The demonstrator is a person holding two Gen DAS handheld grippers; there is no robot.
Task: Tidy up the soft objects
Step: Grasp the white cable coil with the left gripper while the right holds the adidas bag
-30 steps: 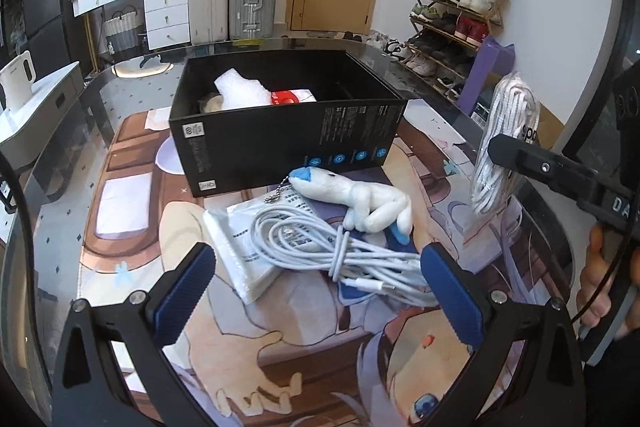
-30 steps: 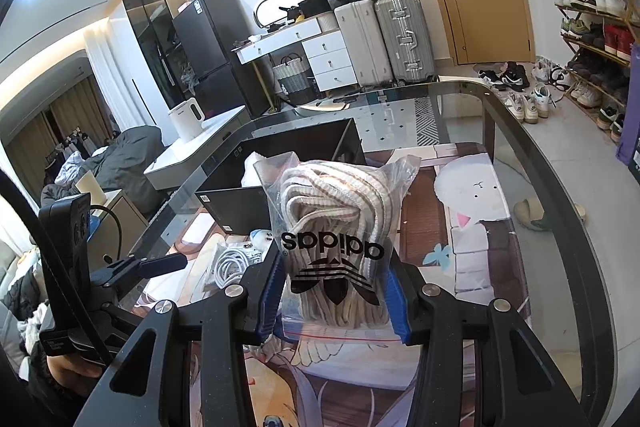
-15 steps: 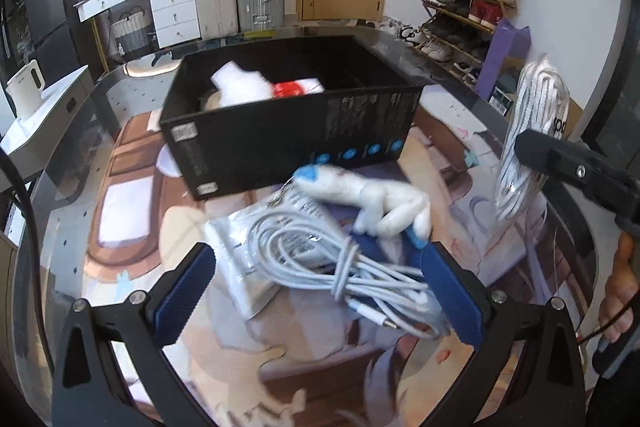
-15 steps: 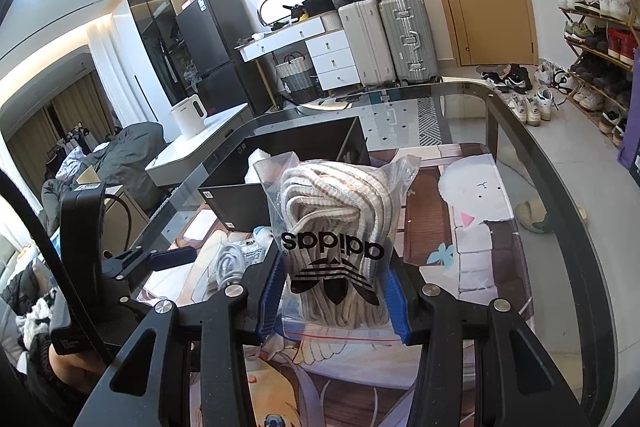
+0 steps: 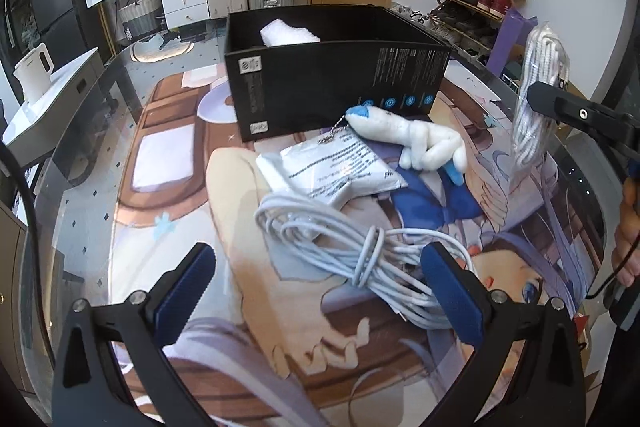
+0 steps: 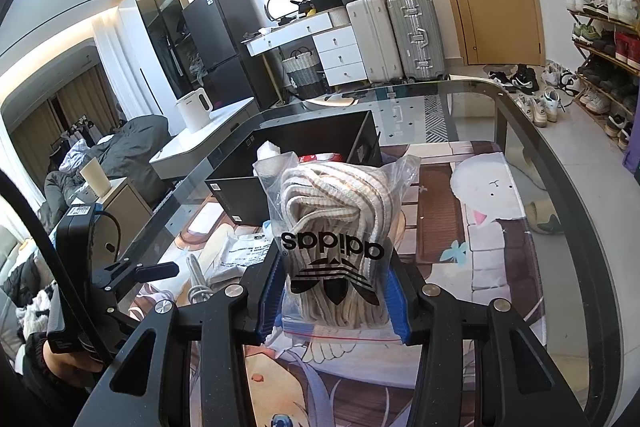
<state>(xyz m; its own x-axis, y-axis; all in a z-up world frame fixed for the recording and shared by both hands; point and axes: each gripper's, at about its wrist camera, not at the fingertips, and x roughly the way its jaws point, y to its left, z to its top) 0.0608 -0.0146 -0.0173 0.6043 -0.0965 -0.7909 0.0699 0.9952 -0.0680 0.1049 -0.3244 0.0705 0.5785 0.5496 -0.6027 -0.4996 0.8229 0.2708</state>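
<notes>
On the left, the left gripper (image 5: 318,291) has dropped lower and closer over the worktop (image 5: 92,187) than a second ago. Its blue-padded jaws stand wide apart with nothing pressed between them. The bundle of white cable (image 5: 360,255), which then lay just ahead of the jaws, now sits between them towards the right-hand pad; whether it touches that pad cannot be told. Beyond the cable lies a flat silver-white packet (image 5: 332,171), now more uncovered than before, since the cable overlaps only its near corner. Further back, a white plush toy with blue tips (image 5: 412,139) rests partly on the packet's far edge, its small chain towards the black box (image 5: 340,79). The open box stands behind them on the printed mat (image 5: 168,155), holding a white foam piece (image 5: 288,35); it fills more of the left view than earlier.

On the right, the right gripper (image 6: 334,295) has not shifted. Its jaws remain clamped on a clear zip bag of cream rope (image 6: 336,227), black logo upside down towards the camera, held upright above the mat's right part just as in both earlier frames. In the left view the same bag hangs at the far right edge, beside the box. In the right view the left gripper's black body (image 6: 104,267) now sits nearer and lower at the left edge.
</notes>
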